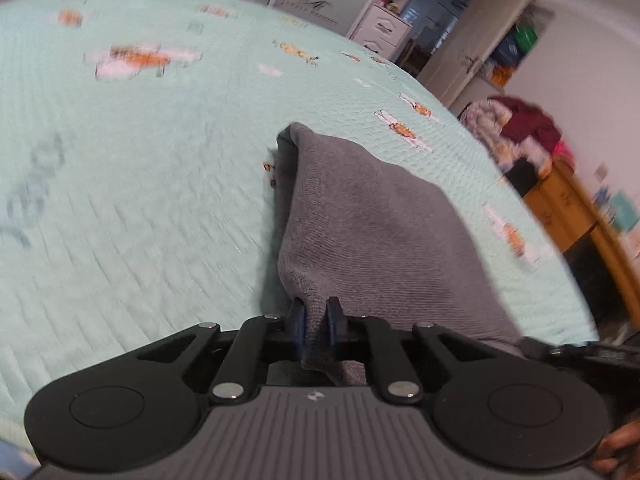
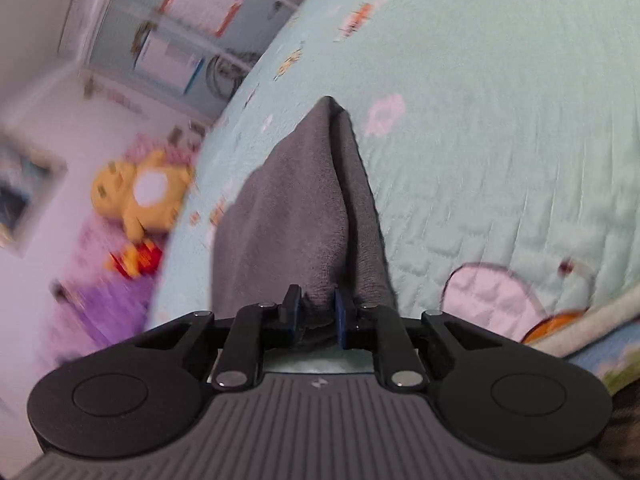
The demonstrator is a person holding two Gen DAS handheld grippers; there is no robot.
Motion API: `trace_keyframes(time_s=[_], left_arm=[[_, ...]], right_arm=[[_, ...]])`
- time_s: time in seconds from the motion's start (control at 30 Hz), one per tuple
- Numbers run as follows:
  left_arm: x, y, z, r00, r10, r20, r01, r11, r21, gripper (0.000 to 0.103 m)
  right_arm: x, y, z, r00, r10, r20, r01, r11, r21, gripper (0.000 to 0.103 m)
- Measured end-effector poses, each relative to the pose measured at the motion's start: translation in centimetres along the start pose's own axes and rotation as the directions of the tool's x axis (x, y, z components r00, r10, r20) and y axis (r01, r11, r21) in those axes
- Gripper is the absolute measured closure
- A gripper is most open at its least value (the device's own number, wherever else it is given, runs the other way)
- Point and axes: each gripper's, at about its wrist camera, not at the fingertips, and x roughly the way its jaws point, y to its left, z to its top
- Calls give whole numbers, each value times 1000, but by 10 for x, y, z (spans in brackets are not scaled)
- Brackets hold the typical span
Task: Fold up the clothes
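This is a bedroom in a home, most likely a child's. A bed takes up most of both views, spread with a mint-green quilted bedspread (image 1: 160, 184) printed with small cartoon figures. In the left wrist view, at about one o'clock, stands a white chest of drawers (image 1: 382, 30) beside an open white cupboard (image 1: 484, 40) with coloured things on its shelves; at three o'clock a heap of clothes (image 1: 520, 132) lies on a wooden piece of furniture (image 1: 568, 208). In the right wrist view, at nine o'clock, a yellow plush toy (image 2: 140, 196) rests on purple bedding, blurred.
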Motion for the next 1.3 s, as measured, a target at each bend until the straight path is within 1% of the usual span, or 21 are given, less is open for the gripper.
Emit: trace_keyframes(time_s=[0.1,0.2,0.23,0.3,0.33,0.4,0.47,0.5,0.53,0.57,0.63,0.67,0.7,0.77,0.8,0.87,0.93,1.03,1.17,1.2,1.3], left_arm=[[8,2,-3,1000,25,-7,-25,999,38,90],[6,-1,-2,999,33,-12,-32,997,68,87],[4,-2,0,999,43,-17,-42,996,73,83],[-7,-8,1,996,85,-3,-84,992,92,82],[-14,-14,0,993,114,28,-117,986,119,82],[-32,-28,-2,977,176,119,-196,964,181,85],[-47,-45,-1,964,166,210,-215,947,238,87],[-52,-55,0,961,135,242,-201,941,271,87],[-53,-67,2,964,82,254,-164,933,321,87],[-48,-80,3,969,17,247,-116,913,391,86],[-29,-102,4,981,-83,174,-17,865,502,80],[-13,-108,4,988,-116,107,42,847,530,80],[6,-109,5,992,-124,38,85,843,532,79],[41,-102,5,992,-104,-68,125,858,498,81],[51,-95,6,991,-100,-89,130,875,466,86],[56,-83,6,986,-135,-95,163,899,406,86],[55,-76,6,984,-153,-93,178,908,380,87],[52,-74,4,980,-171,-102,197,912,359,87],[52,-73,7,976,-188,-113,215,921,325,88],[54,-72,8,975,-192,-115,218,925,312,90],[56,-66,8,970,-209,-126,237,932,275,93]], right_arm=[[1,15,-11,996,-90,-9,86,974,-210,89],[6,12,-18,994,-108,3,105,959,-263,89],[5,11,-19,995,-105,6,102,959,-264,89],[1,7,-17,997,-80,5,79,968,-238,88],[-1,5,-15,998,-61,3,60,975,-213,88],[-5,-4,-11,1000,-16,4,16,989,-148,88],[-8,-12,-9,1000,27,9,-26,996,-86,88],[-9,-15,-8,999,44,11,-43,997,-63,88],[-10,-16,-10,999,50,14,-49,997,-58,87],[-10,-17,-12,998,55,18,-54,997,-53,87],[-11,-18,-15,998,64,27,-63,997,-48,85],[-12,-16,-18,998,59,36,-57,997,-61,85],[-13,-14,-20,998,54,45,-50,996,-75,85],[-17,-10,-26,997,40,65,-32,993,-114,84],[-20,-6,-30,997,16,80,-4,989,-150,84],[-24,3,-40,992,-49,116,77,965,-250,83],[-28,14,-52,979,-120,163,173,915,-364,83],[-27,26,-69,955,-181,235,277,830,-484,82],[-16,46,-76,945,-174,277,310,752,-582,79],[-10,49,-75,943,-188,274,320,737,-595,77],[1,57,-79,936,-205,286,344,703,-622,77]])
